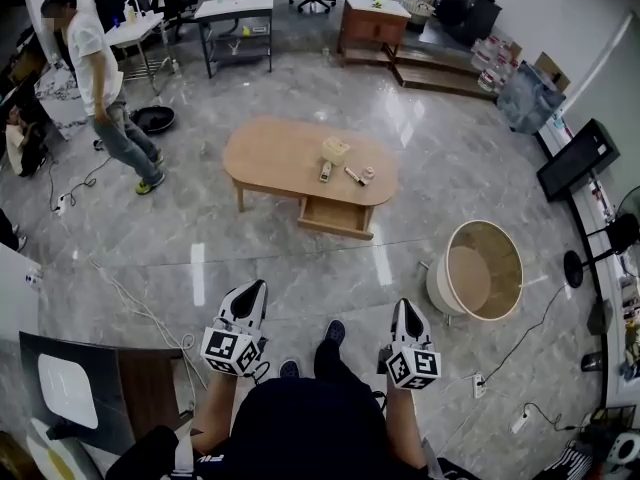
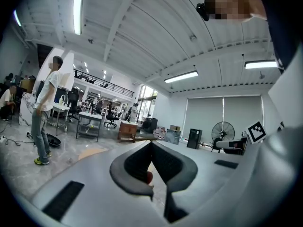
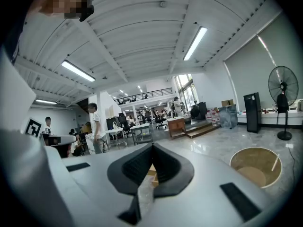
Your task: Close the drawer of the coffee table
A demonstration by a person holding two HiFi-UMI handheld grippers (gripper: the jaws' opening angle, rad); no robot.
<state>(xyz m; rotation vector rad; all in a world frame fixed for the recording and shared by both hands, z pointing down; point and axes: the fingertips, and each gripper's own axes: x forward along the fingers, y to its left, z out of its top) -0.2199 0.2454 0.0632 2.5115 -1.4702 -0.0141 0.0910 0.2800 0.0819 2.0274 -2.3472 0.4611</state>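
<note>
Wooden drawer (image 1: pixel 338 218) stands open; left tool (image 1: pixel 257 288) and right tool (image 1: pixel 405 307) closed.

The floor (image 1: pixel 200 223) is polished grey stone-look tile, glossy enough to mirror the ceiling lights. The desk (image 1: pixel 280 153) and its drawer (image 1: pixel 335 215) look like pale wood with a smooth satin finish. On the right, the round tub (image 1: pixel 437 286) is white outside, with a light wooden lining. The left hand-held gripper (image 2: pixel 152 146) and the right hand-held gripper (image 3: pixel 152 148) have smooth matt grey plastic shells and dark, ribbed, rubbery pads (image 2: pixel 137 163).
</note>
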